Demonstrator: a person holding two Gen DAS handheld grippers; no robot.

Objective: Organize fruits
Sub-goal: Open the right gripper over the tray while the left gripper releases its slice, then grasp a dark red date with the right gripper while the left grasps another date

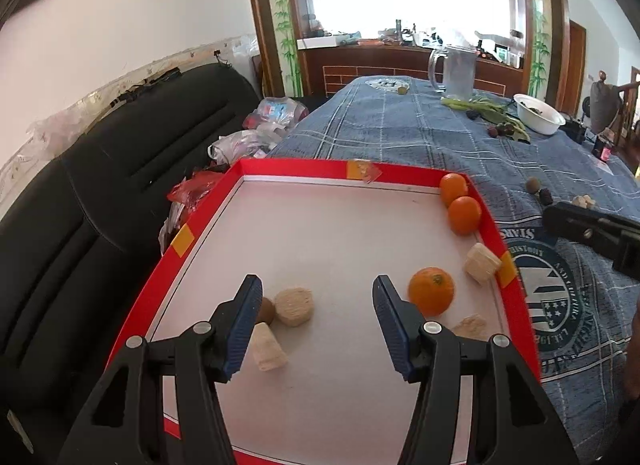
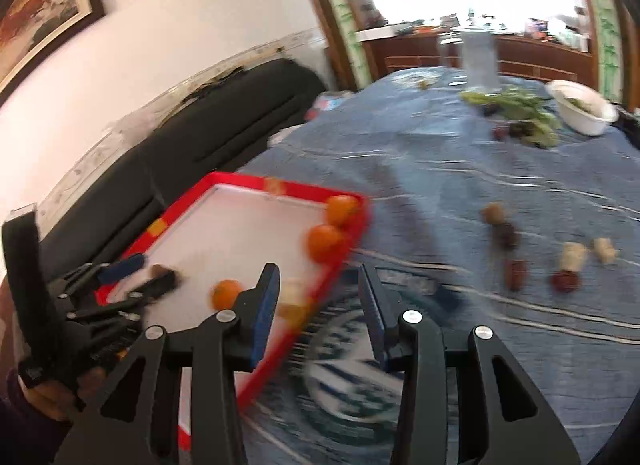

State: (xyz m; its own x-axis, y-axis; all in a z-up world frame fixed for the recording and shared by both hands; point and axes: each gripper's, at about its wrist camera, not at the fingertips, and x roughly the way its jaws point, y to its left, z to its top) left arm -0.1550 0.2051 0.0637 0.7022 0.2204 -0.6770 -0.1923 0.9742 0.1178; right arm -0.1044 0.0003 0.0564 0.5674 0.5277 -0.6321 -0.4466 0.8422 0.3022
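Note:
A red-rimmed tray [image 1: 514,289] [image 2: 348,261] with a white floor lies on the blue cloth. In it are three oranges [image 1: 431,290] [image 1: 464,214] [image 1: 453,187], several pale cut fruit pieces [image 1: 293,306] [image 1: 482,264] and a small brown fruit [image 1: 265,310]. My left gripper [image 1: 318,301] hangs open over the tray's near half, nothing between its fingers. My right gripper [image 2: 318,293] is open above the tray's right rim, empty. On the cloth to its right lie dark fruits [image 2: 515,274] [image 2: 565,280], a brown one [image 2: 493,212] and pale pieces [image 2: 574,257]. This view is blurred.
A black sofa [image 1: 100,193] runs along the left, with plastic bags [image 1: 256,133] beside the table. Far back stand a clear jug [image 1: 456,69], green vegetables [image 1: 488,109] and a white bowl [image 1: 538,117]. The right gripper's tip [image 1: 592,233] shows at the right edge.

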